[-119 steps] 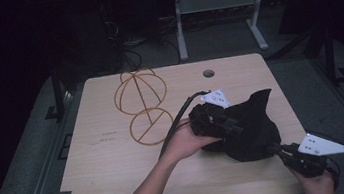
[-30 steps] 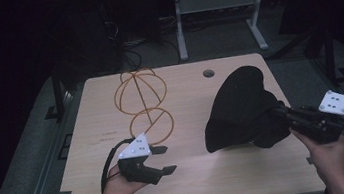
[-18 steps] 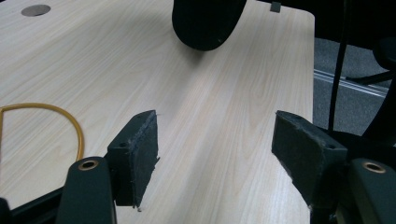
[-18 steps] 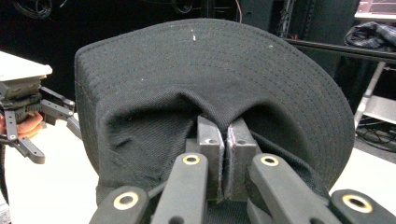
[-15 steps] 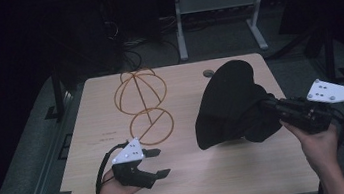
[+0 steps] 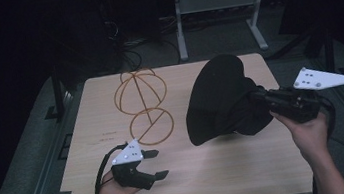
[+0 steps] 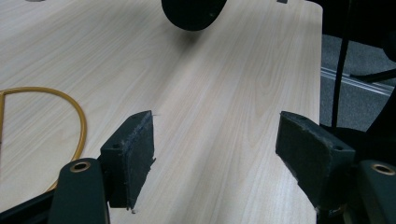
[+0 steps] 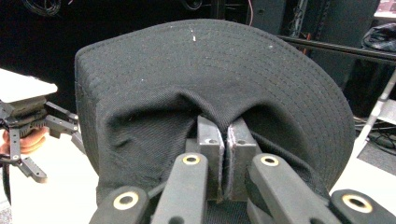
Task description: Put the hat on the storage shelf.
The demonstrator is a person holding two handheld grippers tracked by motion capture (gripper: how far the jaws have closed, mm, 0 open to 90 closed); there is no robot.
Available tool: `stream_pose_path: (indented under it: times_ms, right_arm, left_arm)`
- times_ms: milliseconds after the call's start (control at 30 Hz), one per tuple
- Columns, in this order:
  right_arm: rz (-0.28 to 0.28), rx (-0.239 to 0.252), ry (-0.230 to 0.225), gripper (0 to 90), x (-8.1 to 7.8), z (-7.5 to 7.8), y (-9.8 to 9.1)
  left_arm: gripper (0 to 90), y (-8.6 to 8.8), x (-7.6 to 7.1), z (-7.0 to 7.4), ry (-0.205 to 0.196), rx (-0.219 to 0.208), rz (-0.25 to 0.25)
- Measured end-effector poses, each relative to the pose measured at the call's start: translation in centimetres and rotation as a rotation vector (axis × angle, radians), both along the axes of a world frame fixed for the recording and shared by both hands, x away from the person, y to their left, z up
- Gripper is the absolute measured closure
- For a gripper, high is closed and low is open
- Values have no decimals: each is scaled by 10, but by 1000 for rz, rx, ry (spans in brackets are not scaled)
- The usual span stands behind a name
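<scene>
- Right gripper [image 6: 256,97]: jaws pressed together on a fold of the black hat [image 6: 220,98]; pads nearly meet, cloth pinched between them in the right gripper view.
- Black hat: held clear of the wooden table [image 6: 220,171], hanging ahead of the right gripper's jaws; shadow visible on the board beneath it.
- Hat brim [image 8: 261,56]: arches over the clamped jaws in the right gripper view; lower edge of the hat cut off by the frame bottom; crown interior too dark to make out.
- Left gripper [image 6: 154,165]: jaws apart, just been opening, nothing between them; bare tabletop ahead of the pads [image 7: 133,154].
- Hat from the left gripper's view [image 7: 194,11]: far ahead of the open jaws, upper part cut off by the top edge.
- Wire stand [image 6: 143,106]: just beyond the left gripper, well apart from the hat; one arc of its base ring [image 7: 70,105] visible to the left of the left jaw, remainder cut off.
- Background beyond the table: dark, details indistinct.
</scene>
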State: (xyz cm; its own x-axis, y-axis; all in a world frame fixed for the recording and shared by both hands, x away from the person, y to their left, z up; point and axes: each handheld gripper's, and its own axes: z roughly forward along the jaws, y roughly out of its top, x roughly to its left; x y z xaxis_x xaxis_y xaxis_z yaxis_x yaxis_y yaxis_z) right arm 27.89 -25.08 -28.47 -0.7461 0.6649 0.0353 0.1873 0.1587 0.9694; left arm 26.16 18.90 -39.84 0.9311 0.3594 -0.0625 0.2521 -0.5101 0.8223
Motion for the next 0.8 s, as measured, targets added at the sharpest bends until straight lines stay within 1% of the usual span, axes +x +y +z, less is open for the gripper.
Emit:
stream_pose_path:
  times_ms: [167,367,500,633,800]
  right_arm:
    - [25,5,-4,870,9,6,12]
    - [54,-5,-10,870,19,15,26]
    - [63,-5,-14,870,25,20,32]
    - [70,-4,-18,870,30,26,37]
    - [81,1,-19,870,36,32,45]
  left_arm:
    - [271,3,0,-2,5,-3,5]
    - [271,6,-1,-4,7,2,11]
    - [269,7,0,-4,7,0,14]
    - [268,8,0,-5,5,11,14]
    - [267,10,0,-5,5,13,14]
